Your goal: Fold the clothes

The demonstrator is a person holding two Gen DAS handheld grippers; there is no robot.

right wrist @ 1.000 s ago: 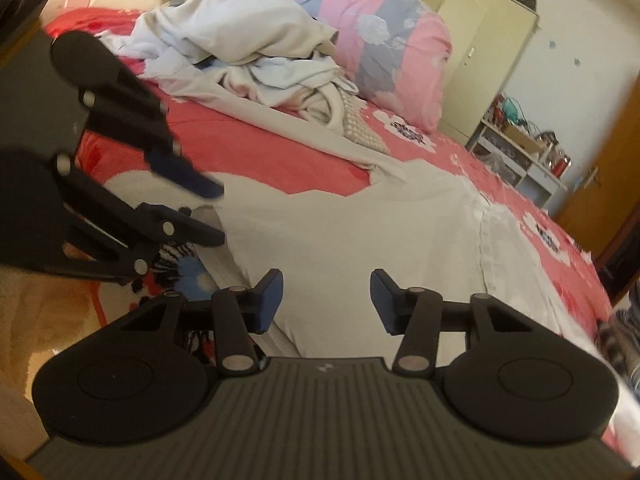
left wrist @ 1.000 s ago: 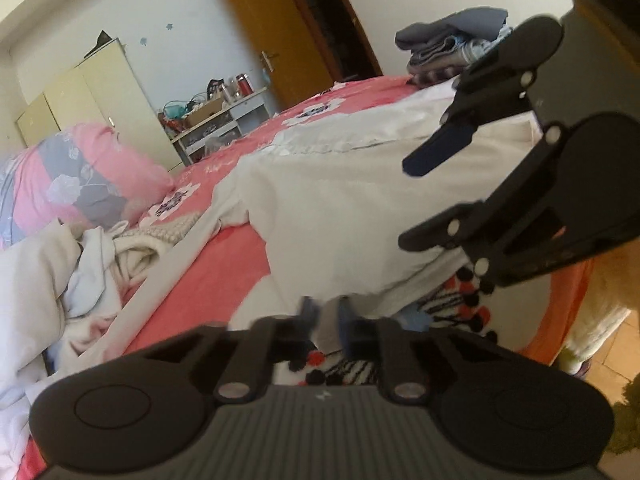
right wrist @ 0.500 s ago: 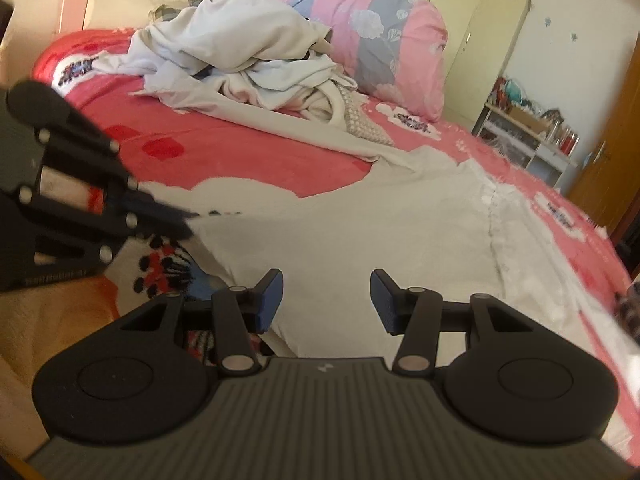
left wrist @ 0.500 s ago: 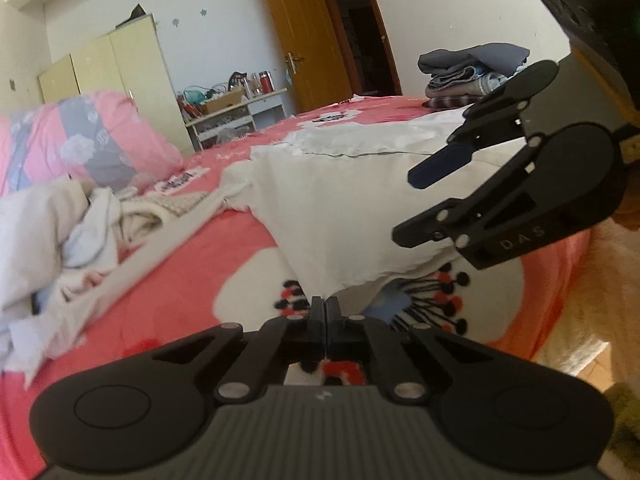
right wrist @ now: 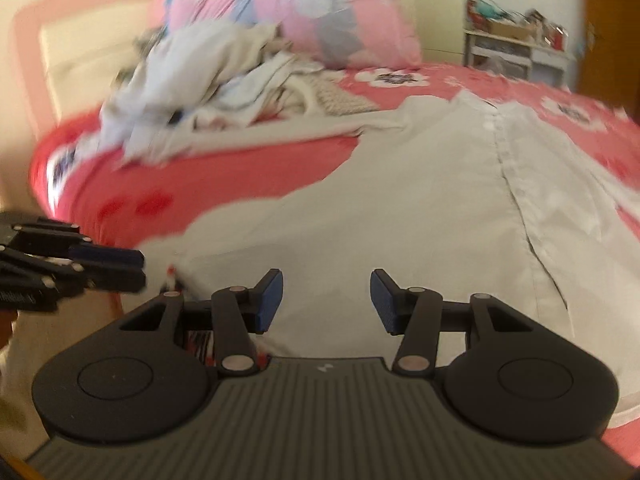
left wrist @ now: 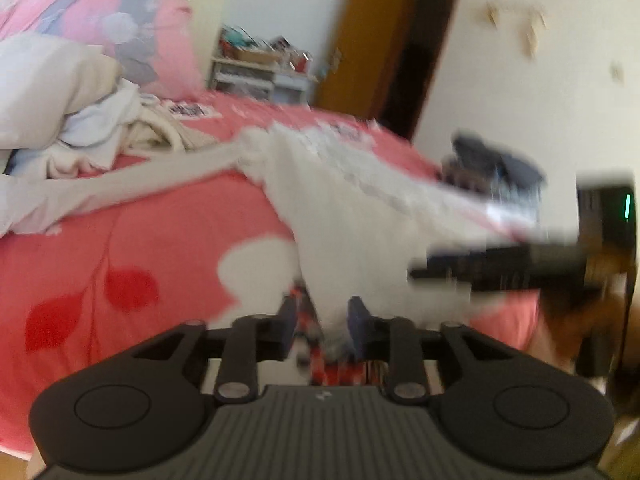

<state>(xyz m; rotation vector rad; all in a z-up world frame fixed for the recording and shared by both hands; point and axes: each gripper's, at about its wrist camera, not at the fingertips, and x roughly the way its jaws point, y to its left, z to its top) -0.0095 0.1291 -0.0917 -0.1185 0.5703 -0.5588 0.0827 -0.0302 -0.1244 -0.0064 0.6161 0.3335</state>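
A white button-up shirt [left wrist: 352, 216] lies spread on the pink floral bedspread [left wrist: 140, 248], one long sleeve stretched toward the left. My left gripper [left wrist: 324, 320] sits at the shirt's near hem corner. Its jaws are opening, and a fold of the hem hangs between the blue pads without being pressed. In the right wrist view the same shirt [right wrist: 420, 208] shows its button placket. My right gripper [right wrist: 326, 300] hovers open over the near hem with nothing in it. The left gripper [right wrist: 108, 264] appears at that view's left edge.
A heap of unfolded pale clothes [right wrist: 208, 68] lies by a pink and grey pillow [right wrist: 320, 12] at the head of the bed. A folded stack [left wrist: 496, 168] sits at the far corner. Beyond are a cluttered shelf [right wrist: 516, 48] and a wooden door [left wrist: 360, 40].
The left gripper, shut half a second ago, now has its jaws apart around the shirt's hem corner and has shifted and rolled. The right gripper rolled too and stays open.
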